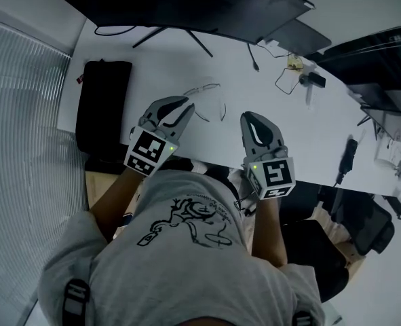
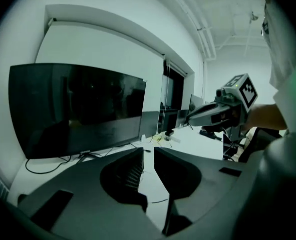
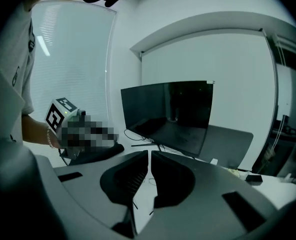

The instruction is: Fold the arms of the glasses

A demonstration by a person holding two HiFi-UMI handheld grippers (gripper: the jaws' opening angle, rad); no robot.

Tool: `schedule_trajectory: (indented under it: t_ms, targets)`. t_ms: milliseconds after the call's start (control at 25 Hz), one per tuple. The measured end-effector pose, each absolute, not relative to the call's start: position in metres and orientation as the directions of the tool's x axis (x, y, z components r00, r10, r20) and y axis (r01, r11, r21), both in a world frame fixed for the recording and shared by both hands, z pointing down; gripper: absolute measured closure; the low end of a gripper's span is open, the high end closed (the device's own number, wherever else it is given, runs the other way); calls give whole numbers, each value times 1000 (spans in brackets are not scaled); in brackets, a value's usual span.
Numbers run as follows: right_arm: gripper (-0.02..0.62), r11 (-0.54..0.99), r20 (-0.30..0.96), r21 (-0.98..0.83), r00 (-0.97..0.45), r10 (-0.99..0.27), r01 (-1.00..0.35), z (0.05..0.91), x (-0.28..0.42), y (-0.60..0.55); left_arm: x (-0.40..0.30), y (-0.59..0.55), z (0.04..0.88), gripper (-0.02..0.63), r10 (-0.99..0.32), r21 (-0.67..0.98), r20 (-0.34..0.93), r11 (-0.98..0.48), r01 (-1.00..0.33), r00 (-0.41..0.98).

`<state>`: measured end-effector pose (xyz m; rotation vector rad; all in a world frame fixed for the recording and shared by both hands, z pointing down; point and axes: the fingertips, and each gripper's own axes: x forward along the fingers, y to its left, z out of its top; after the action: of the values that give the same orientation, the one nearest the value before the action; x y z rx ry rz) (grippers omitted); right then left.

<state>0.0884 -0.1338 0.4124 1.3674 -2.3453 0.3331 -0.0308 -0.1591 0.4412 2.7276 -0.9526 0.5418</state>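
I'm only approaching: left gripper (image 1: pixel 180 107) is slightly open and empty, just beside the glasses (image 1: pixel 210 100) near the desk's (image 1: pixel 159 66) front edge. The right gripper (image 1: pixel 252 119) is all but closed and empty. Next I'd pinch one arm.

The left gripper (image 2: pixel 149 153) fills the lower foreground, its two dark jaws standing a little apart with nothing gripped between them; through the gap shows the white table (image 2: pixel 188 145), crossed low down by a thin dark line too small to make out. At the left a wide dark monitor (image 2: pixel 77 106) stands on the table against a pale wall (image 2: pixel 112 44), and a black cable (image 2: pixel 41 167) loops from under it. At the right the right gripper (image 2: pixel 193 120) points leftward above the table, its marker cube (image 2: pixel 243 90) uppermost, carried by a hand (image 2: pixel 260 118) beside a white shirt (image 2: pixel 288 59).
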Motion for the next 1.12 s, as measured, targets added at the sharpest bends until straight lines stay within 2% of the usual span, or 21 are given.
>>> schedule_trajectory:
  t_ms: [520, 1120]
  targets:
    - [557, 465, 578, -13, -386, -719, -885, 542, 124, -158, -26, -197, 587, 489, -481, 34, 616, -775, -631, 624]
    - [563, 421, 697, -11, -309, -647, -907, 652, 132, -174, -27, -223, 678, 472, -399, 51, 709, -794, -606, 582]
